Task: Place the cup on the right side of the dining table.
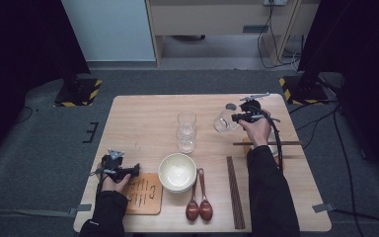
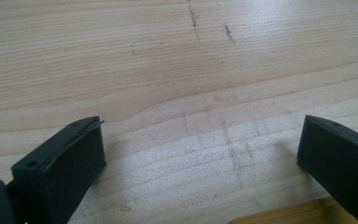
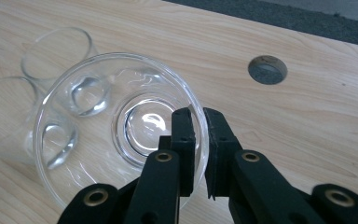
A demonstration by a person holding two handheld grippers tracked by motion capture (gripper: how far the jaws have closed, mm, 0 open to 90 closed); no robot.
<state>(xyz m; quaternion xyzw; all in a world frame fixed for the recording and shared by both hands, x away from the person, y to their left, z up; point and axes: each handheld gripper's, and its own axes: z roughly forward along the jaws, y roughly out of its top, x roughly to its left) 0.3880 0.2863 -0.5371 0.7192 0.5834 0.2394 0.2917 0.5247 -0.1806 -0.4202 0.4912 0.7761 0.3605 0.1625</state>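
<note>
three glasses (image 1: 186,120), two stacked bowls (image 1: 177,172), two spoons (image 1: 200,202), two coasters (image 1: 144,193).

A clear, glossy glass bowl (image 3: 116,135) is pinched by matt black plastic jaws, the table (image 3: 307,121) is made of pale, smooth wood, and two spoons (image 1: 199,205) look glossy brown.

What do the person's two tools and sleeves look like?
Both tools are black. The left tool carries a grey three-cornered plate on top; its jaws are thick, blocky black pads. The right tool has slim jaws on linked black arms with brass-coloured rivets, and a black cable trails from it. Both sleeves are black.
</note>
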